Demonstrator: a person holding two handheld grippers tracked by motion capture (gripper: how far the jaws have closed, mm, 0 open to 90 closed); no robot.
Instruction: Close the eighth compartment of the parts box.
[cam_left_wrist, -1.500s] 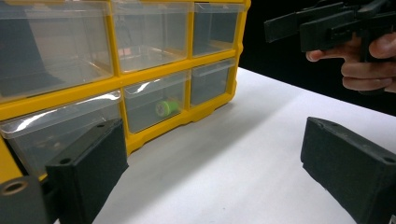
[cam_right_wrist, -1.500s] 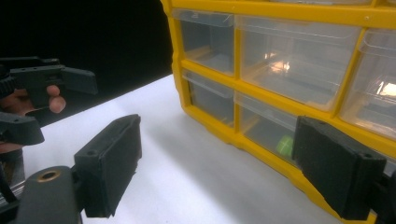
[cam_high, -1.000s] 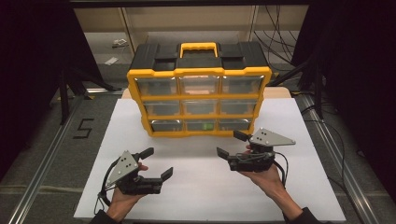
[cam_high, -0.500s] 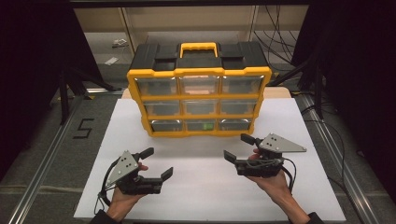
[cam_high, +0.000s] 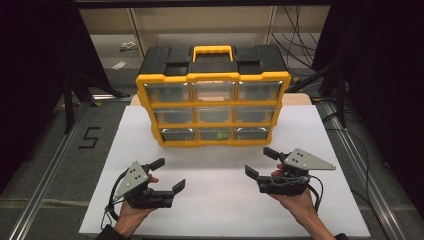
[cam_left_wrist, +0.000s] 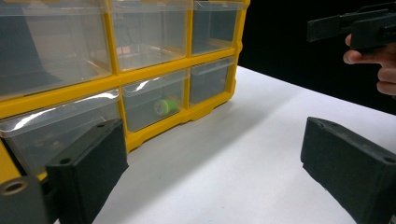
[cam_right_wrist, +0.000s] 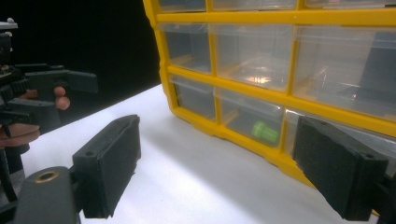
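Drawer cabinet (cam_high: 212, 107): yellow frame, black top with yellow carry handle, nine clear drawers in three rows of three; stands upright on the white surface (cam_high: 220, 200), toward its far edge, all drawers pushed in. Green cylinder (cam_high: 221, 134): small, lying inside the cabinet's bottom middle drawer, seen through the clear front in both gripper views. Left tool (cam_high: 168, 175): held in the person's left hand in front of the cabinet's lower left corner, well apart from it; jaws spread wide, nothing between them. Right tool (cam_high: 261, 162): held in the right hand in front of the cabinet's lower right corner, near but not touching; jaws likewise spread wide and empty. Both tools point toward the cabinet's bottom row.
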